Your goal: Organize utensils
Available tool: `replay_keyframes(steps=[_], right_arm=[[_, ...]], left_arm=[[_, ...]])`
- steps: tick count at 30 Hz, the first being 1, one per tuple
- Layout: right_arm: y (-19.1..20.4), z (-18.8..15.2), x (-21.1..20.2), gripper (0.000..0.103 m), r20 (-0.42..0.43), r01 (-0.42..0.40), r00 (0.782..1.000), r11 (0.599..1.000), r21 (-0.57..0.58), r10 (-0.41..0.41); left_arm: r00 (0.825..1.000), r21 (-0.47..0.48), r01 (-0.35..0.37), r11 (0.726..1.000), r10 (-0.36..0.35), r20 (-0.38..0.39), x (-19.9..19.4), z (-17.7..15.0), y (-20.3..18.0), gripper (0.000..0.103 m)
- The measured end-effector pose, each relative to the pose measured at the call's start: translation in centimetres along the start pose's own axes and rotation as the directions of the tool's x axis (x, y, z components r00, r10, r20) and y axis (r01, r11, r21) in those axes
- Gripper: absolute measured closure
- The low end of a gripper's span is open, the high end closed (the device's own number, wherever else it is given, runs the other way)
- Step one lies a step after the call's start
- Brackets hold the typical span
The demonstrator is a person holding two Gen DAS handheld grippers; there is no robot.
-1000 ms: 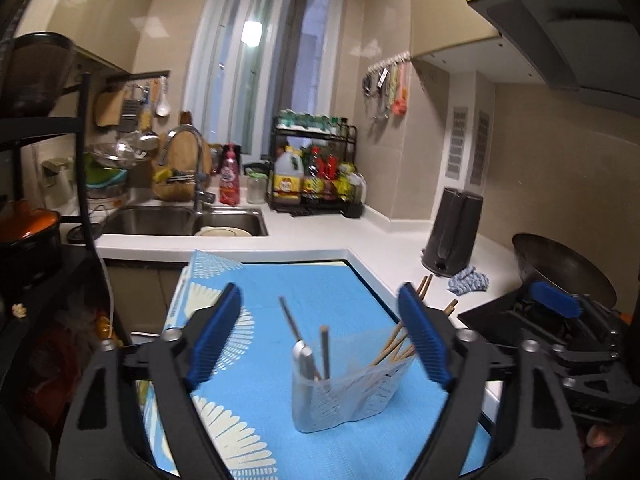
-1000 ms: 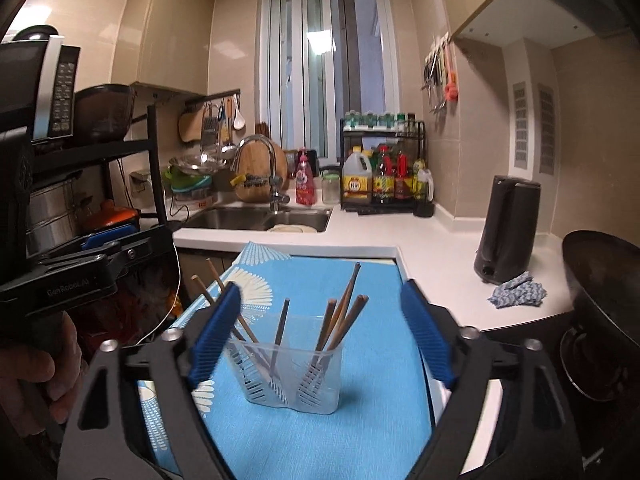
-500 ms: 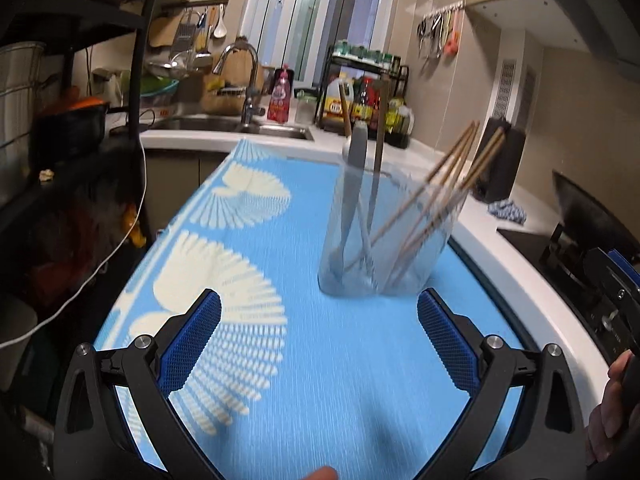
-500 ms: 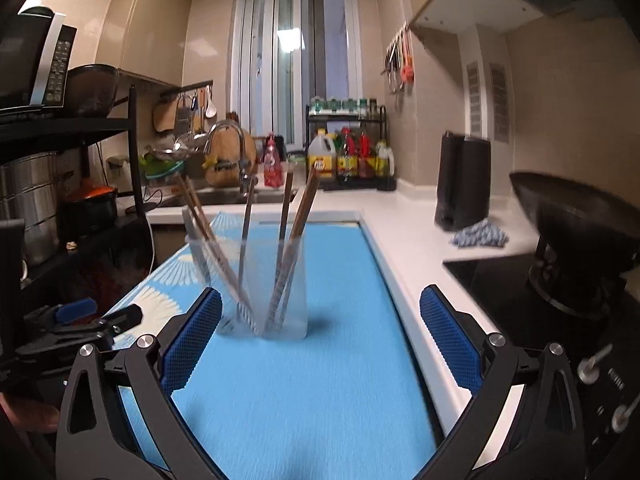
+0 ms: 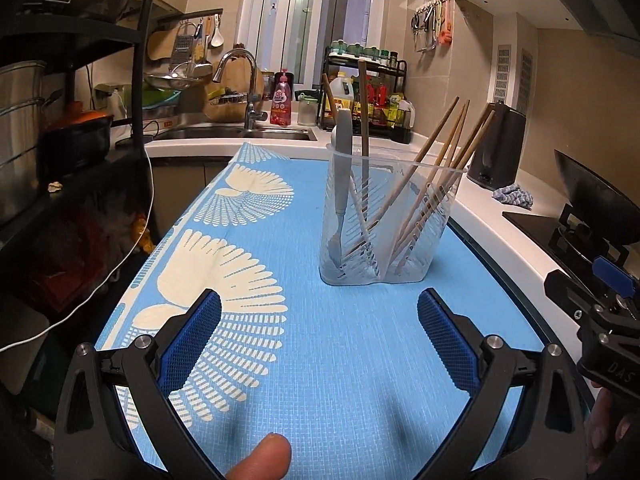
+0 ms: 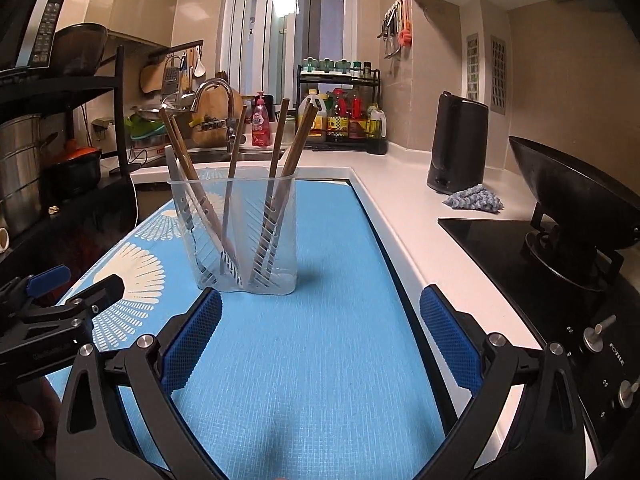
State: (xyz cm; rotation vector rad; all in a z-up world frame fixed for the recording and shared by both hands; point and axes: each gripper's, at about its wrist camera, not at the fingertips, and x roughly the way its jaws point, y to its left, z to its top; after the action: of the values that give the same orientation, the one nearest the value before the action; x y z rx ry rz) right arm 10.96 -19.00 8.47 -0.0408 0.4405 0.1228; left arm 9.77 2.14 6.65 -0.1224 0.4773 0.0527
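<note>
A clear plastic utensil holder (image 5: pixel 384 232) stands upright on the blue mat (image 5: pixel 280 320). It holds several wooden chopsticks (image 5: pixel 436 168) and a grey-handled utensil (image 5: pixel 342 168). It also shows in the right wrist view (image 6: pixel 240 236) with the chopsticks (image 6: pixel 292 148). My left gripper (image 5: pixel 320 320) is open and empty, low over the mat, short of the holder. My right gripper (image 6: pixel 320 320) is open and empty, also low and short of the holder. The right gripper shows at the left view's right edge (image 5: pixel 600 304), the left gripper at the right view's left edge (image 6: pixel 52 308).
A sink with faucet (image 5: pixel 244 92) and a bottle rack (image 5: pixel 368 96) stand at the back. A black kettle (image 6: pixel 456 144) and grey cloth (image 6: pixel 474 198) sit on the white counter. A wok (image 6: pixel 568 192) sits on the stove at right. A black shelf rack (image 5: pixel 60 120) stands left.
Both grippers have come down from above the holder to low over the mat, so the holder now stands ahead of them. Both stayed open and empty.
</note>
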Motion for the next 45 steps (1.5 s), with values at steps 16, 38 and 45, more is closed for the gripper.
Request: replay_keyframes(steps=[16, 38, 45], right_arm=[[0.1, 0.04, 0.06, 0.006, 0.002, 0.01, 1.0, 1.0, -0.001, -0.01], [0.22, -0.01, 0.1, 0.006, 0.003, 0.009, 1.0, 1.0, -0.006, -0.009], [0.29, -0.02, 0.04, 0.006, 0.004, 0.009, 1.0, 1.0, -0.008, -0.009]], left_arm=[[1.0, 0.025, -0.002, 1.0, 0.002, -0.004, -0.65, -0.39, -0.08, 0.008], [1.0, 0.032, 0.012, 0.999, -0.012, -0.001, -0.73, -0.44, -0.47, 0.007], [1.0, 0.034, 0.013, 0.999, -0.013, 0.007, -0.89, -0.32, -0.38, 0.007]])
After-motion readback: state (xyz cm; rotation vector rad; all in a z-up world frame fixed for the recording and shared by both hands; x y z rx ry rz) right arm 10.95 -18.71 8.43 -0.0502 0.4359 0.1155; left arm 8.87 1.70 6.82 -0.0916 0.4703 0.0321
